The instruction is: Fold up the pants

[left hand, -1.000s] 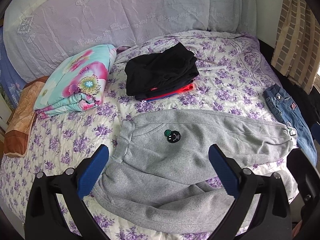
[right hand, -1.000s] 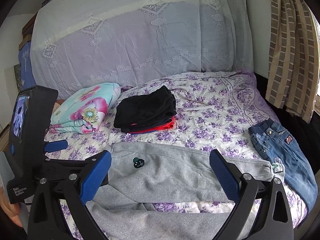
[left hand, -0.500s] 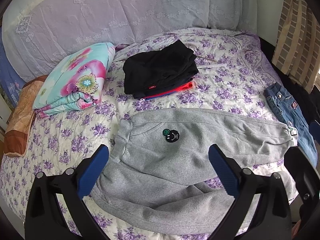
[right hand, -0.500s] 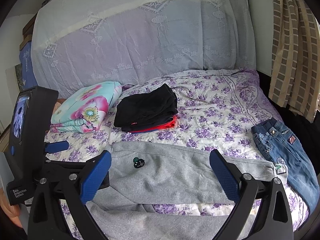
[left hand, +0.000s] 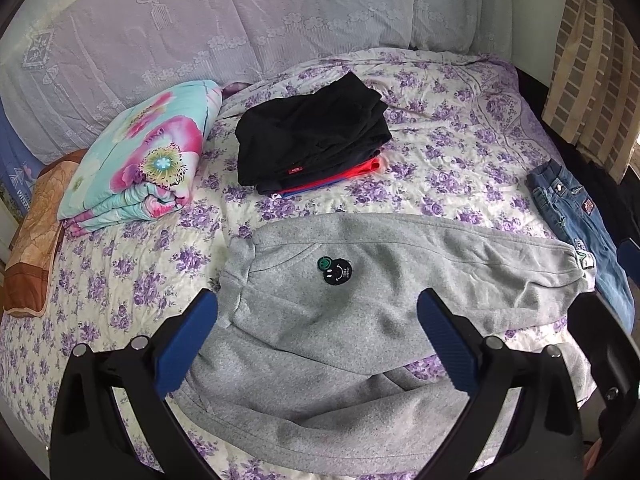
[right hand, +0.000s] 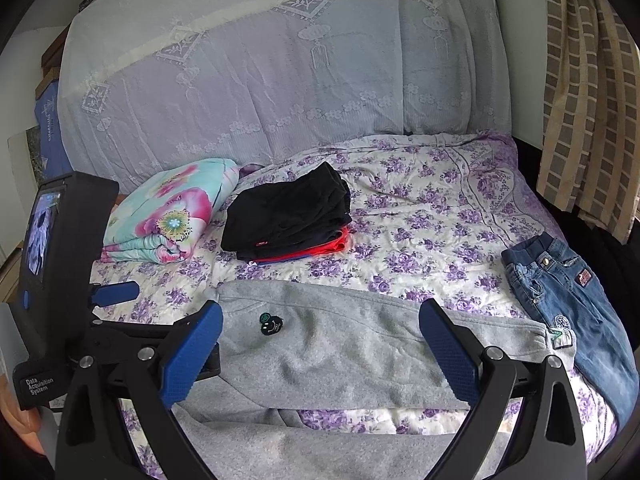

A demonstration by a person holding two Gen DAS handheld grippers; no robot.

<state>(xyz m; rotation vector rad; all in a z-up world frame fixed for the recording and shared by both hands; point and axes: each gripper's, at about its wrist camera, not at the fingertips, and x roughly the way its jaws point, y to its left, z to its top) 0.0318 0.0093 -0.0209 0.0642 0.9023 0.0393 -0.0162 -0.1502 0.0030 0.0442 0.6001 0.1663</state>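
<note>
Grey sweatpants (left hand: pixel 360 312) with a smiley patch (left hand: pixel 335 270) lie spread on the flowered bed, waistband to the left, legs running right. They also show in the right wrist view (right hand: pixel 340 352). My left gripper (left hand: pixel 318 320) hovers open and empty above the hip area. My right gripper (right hand: pixel 320 332) is open and empty above the upper leg. The left gripper's body (right hand: pixel 60 280) shows at the left of the right wrist view.
A stack of folded dark clothes (left hand: pixel 312 140) sits behind the sweatpants. A folded floral quilt (left hand: pixel 140 168) lies at the left. Blue jeans (left hand: pixel 580 224) lie at the bed's right edge. A curtain (right hand: pixel 588 100) hangs at the right.
Both views have shifted slightly; the sweatpants sit a little higher in the left view. Both grippers remain open and nothing was grasped.
</note>
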